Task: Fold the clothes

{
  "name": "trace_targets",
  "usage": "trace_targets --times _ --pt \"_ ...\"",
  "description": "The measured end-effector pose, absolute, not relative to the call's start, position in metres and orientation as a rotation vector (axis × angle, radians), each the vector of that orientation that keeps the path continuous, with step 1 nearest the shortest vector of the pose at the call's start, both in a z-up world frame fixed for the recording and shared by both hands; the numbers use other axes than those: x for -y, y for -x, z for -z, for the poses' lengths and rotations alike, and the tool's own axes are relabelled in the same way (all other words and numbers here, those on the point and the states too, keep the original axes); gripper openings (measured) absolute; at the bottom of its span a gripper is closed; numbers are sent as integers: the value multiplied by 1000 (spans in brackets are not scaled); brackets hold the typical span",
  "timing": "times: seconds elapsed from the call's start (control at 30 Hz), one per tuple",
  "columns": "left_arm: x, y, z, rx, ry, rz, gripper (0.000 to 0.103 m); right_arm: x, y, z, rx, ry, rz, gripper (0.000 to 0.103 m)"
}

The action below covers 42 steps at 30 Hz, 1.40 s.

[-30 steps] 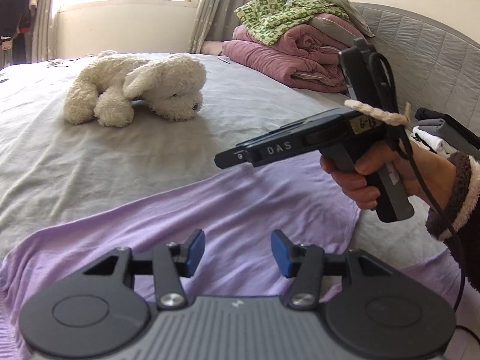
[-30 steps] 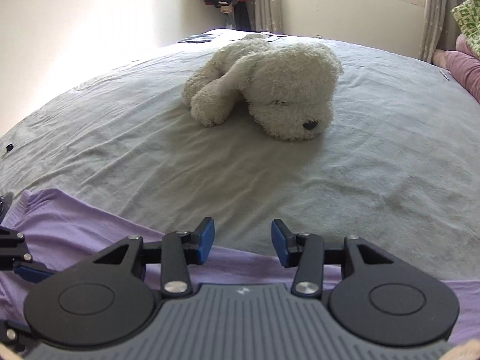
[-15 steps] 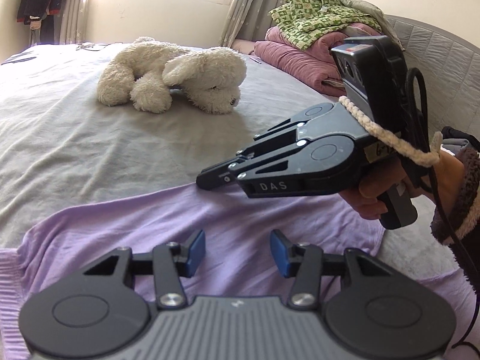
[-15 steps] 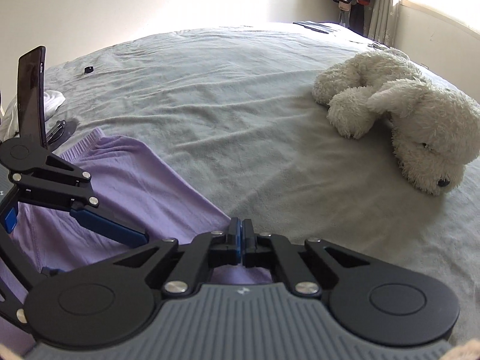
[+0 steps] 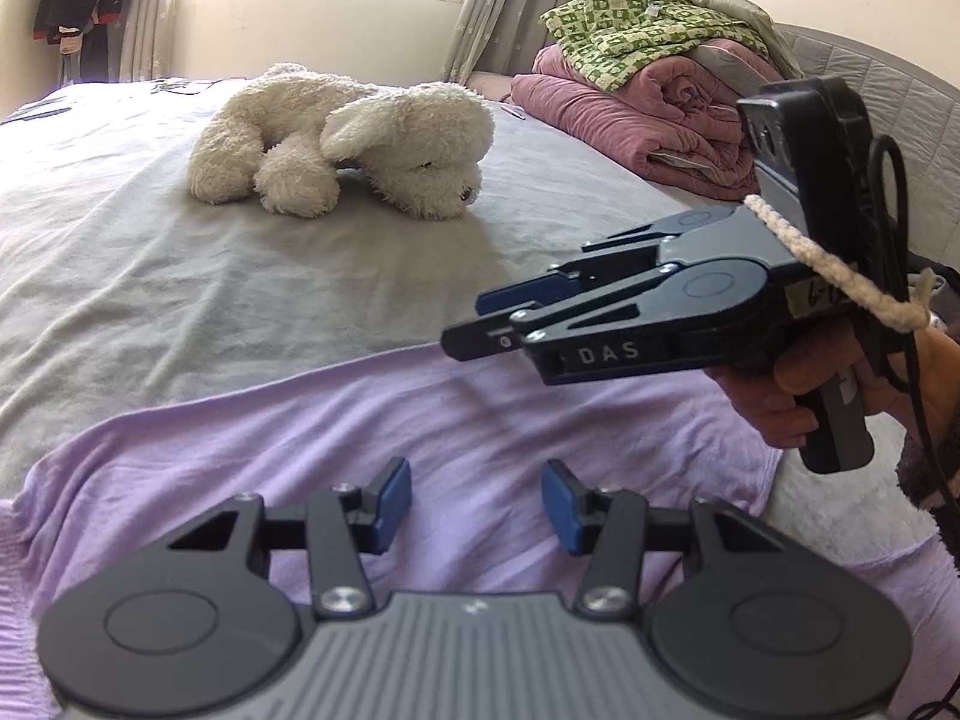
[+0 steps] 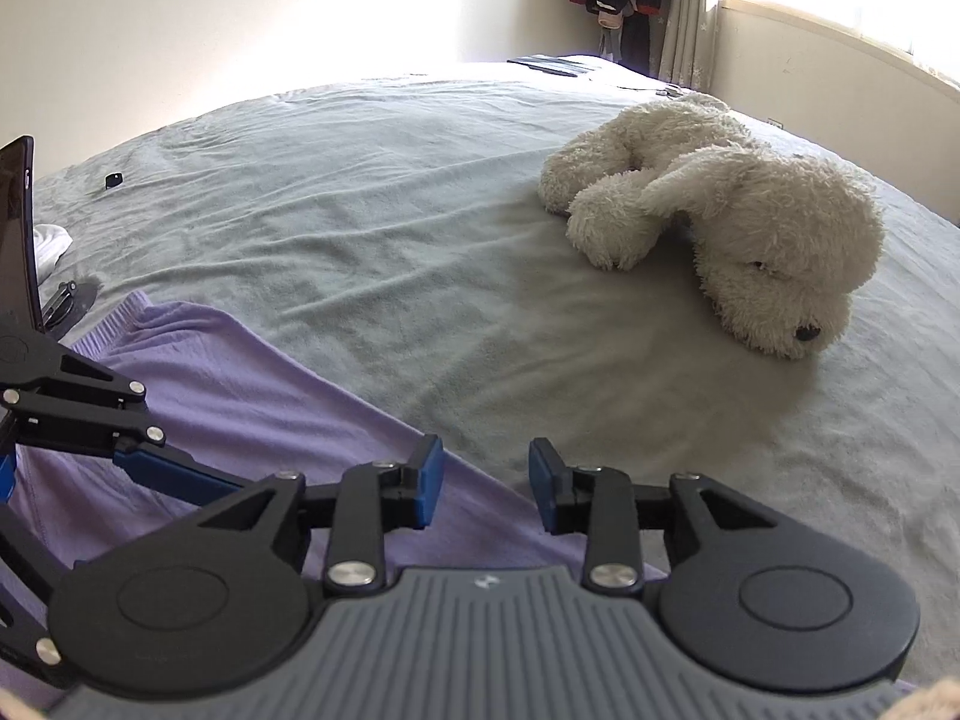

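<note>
Lavender garment [image 5: 480,420] lies spread flat on the near part of the grey bedsheet [image 5: 180,276], under both tools. Left gripper [image 5: 476,501] hangs over the cloth with its blue pads [image 5: 393,501] well apart and nothing between them. Right gripper [image 6: 486,489] sits over the garment's far edge, its pads [image 6: 429,489] likewise parted and empty. In the left wrist view the right tool's side reads "DAS"; a small label farther back is partly hidden by a cord [image 5: 840,264] and cannot be read. A hand [image 5: 780,396] grips its handle. Farther off lies a white plush dog [image 5: 342,138]; far right, folded bedding [image 5: 648,84].
</note>
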<state>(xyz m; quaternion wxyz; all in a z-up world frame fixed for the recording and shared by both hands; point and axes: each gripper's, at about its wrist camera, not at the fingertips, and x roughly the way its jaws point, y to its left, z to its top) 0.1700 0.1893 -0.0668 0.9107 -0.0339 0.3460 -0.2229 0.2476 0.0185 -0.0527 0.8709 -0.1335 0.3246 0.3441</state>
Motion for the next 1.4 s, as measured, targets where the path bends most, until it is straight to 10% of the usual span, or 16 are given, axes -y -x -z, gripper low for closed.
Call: trace_targets --times 0.97,1.4 --pt "-160 -103 28 -771 -14 210 64 213 -22 -16 -699 -173 -247 57" --pt "-155 -47 36 -597 156 176 67 283 -35 14 -702 -275 55 51"
